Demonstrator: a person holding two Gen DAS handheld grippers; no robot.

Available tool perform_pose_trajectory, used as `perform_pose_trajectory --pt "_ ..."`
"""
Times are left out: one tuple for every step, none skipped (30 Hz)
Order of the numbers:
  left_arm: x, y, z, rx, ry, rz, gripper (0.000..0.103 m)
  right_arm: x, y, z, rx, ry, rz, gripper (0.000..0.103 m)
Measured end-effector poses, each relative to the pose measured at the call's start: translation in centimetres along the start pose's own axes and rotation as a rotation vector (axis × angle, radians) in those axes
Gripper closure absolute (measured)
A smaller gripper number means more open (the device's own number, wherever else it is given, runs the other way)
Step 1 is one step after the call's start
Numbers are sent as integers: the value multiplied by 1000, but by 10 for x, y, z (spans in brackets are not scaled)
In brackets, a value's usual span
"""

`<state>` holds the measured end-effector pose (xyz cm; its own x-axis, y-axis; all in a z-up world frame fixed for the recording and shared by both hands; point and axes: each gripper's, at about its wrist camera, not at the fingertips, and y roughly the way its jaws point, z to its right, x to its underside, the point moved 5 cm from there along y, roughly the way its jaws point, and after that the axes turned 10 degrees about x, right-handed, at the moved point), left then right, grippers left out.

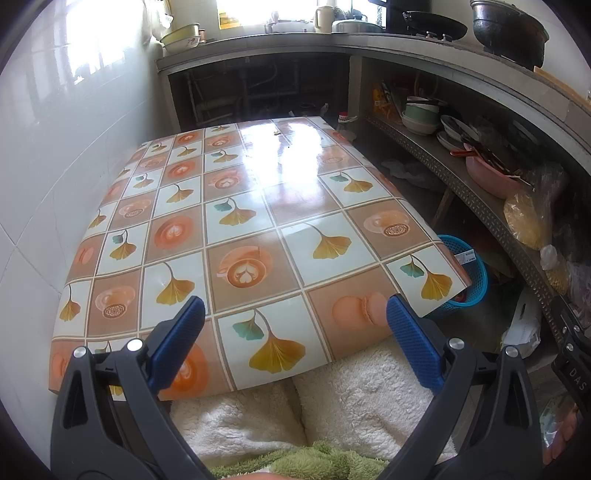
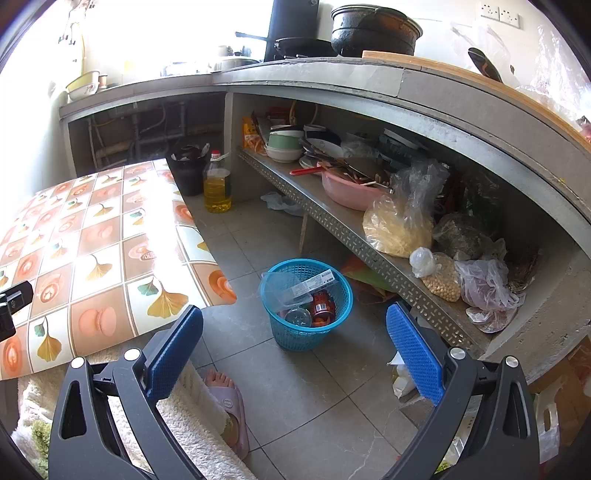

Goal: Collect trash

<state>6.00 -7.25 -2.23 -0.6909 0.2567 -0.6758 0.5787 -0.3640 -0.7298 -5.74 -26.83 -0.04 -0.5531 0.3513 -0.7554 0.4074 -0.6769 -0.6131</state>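
While both tongs stand apart and empty, we see the surface bare beneath the left tongs. Past its right edge, the blue basket stands on the floor before the right tongs, holding a clear container and a red can.

Daylight poured in from the window at the back, blown out white. It threw strong glare across the bench. Fisheye bending curved the edges, with dark corners.
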Motion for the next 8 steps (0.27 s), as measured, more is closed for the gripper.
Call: perform_pose_trajectory --pt "0 0 0 0 0 0 8 1 0 0 1 0 0 6" --pt "0 0 0 1 0 -1 8 0 0 0 1 0 0 6" --pt "0 0 1 2 0 -2 8 1 0 -1 1 1 -1 6" --pt "0 0 1 2 -1 -2 8 1 -1 -1 2 1 -1 6" --pt "0 0 2 2 -1 -3 8 1 -1 -1 1 2 -1 6" --pt "0 0 2 2 -3 -3 8 1 -1 -1 1 2 -1 6" --pt "0 -1 3 2 -5 -4 8 0 -1 -1 2 3 -1 6" --pt "0 -1 3 2 -5 -3 8 0 -1 -1 3 3 -1 6"
